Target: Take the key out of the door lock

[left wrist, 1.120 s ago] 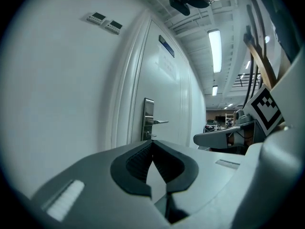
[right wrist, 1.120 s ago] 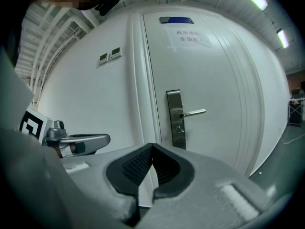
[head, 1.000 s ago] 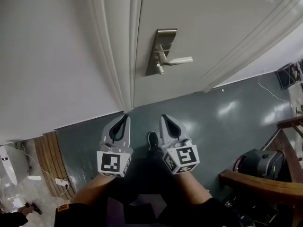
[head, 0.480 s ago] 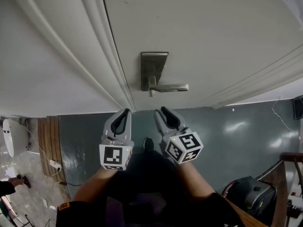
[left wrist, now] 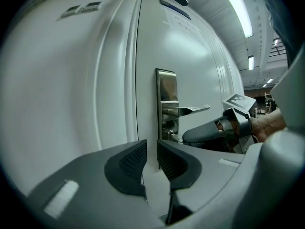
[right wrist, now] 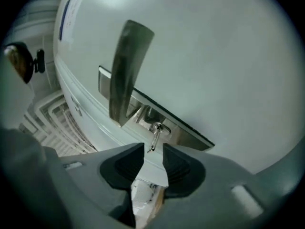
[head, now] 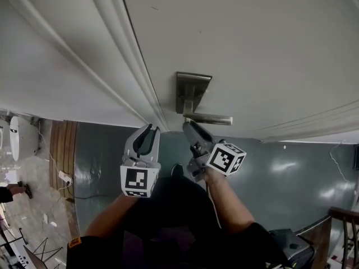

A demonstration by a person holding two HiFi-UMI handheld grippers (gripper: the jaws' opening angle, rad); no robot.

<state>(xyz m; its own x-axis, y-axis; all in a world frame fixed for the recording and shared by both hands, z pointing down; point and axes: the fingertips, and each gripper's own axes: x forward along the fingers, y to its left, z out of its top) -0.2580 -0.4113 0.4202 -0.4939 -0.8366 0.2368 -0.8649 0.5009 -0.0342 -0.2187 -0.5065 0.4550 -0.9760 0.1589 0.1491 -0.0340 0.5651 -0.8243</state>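
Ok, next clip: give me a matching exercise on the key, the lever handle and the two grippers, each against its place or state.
Things: 1 key; 2 lever handle; 3 right gripper; 4 left gripper.
States: a sticks out sideways from the lock plate; b empty, off to one side of that plate; c sits in the plate under the lever; d jaws apart, aimed at the key, not gripping it.
Pairs: 1-c; 2-a; 3-d; 4-b.
The right gripper's jaws have just been opening; the key is at their mouth, not gripped.
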